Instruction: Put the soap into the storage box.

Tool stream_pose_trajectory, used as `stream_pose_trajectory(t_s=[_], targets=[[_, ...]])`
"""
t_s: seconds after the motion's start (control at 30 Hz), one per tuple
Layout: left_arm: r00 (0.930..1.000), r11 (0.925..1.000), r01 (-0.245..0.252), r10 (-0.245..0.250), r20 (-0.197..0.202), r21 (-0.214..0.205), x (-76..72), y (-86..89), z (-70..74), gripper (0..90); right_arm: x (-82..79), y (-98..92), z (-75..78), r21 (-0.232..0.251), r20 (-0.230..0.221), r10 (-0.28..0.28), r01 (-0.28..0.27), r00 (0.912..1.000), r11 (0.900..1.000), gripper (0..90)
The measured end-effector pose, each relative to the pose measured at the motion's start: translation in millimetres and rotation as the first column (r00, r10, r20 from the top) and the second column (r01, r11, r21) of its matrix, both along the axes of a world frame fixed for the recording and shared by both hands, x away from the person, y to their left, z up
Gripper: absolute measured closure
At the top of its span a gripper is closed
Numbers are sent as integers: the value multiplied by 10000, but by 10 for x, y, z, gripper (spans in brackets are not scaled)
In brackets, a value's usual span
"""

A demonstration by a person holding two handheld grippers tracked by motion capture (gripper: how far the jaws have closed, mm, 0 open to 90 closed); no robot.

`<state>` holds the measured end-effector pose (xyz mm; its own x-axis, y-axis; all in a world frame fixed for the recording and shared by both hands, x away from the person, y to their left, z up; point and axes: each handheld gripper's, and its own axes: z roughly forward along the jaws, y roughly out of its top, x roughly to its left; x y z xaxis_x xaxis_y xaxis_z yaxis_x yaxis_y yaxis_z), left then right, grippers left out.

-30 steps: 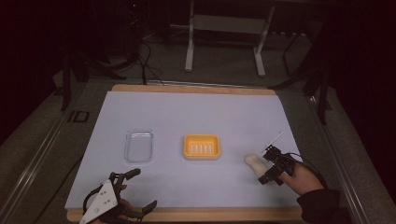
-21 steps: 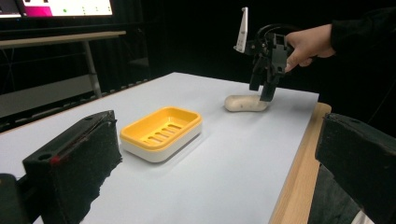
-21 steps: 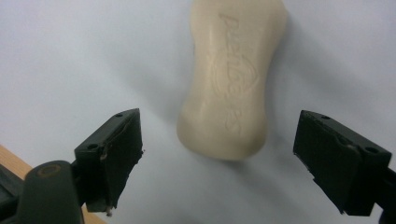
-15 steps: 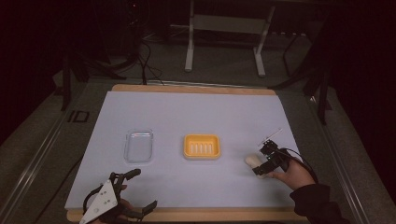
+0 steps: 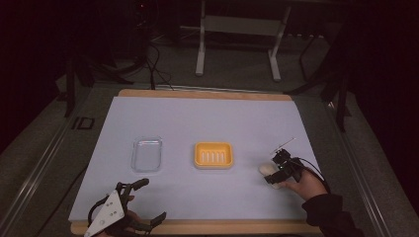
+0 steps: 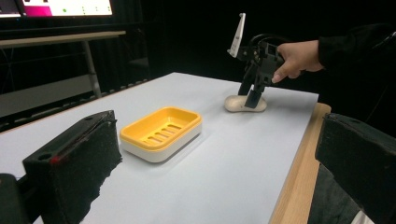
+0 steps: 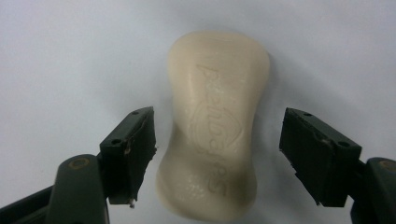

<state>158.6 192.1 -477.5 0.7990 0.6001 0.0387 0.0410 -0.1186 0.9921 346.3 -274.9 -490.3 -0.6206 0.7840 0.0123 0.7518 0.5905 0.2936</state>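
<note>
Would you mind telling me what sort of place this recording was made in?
Probably a lab or recording studio rather than a home: a table covered with a plain white sheet stands in a dark room, cables trail on the floor behind it, and a lit screen sits on a desk.

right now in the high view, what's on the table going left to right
left gripper → clear lid → yellow soap dish → soap bar → right gripper, jaws either side of the soap and just been closing
</note>
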Motion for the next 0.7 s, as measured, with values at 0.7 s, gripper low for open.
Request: stream_pose_trajectory(t_s=[0.7], targets=[[10000,9999,53,-53,-23,93,-1,-21,-7,1,-63,35,-129,19,620,337,-339,9975,9994,493]])
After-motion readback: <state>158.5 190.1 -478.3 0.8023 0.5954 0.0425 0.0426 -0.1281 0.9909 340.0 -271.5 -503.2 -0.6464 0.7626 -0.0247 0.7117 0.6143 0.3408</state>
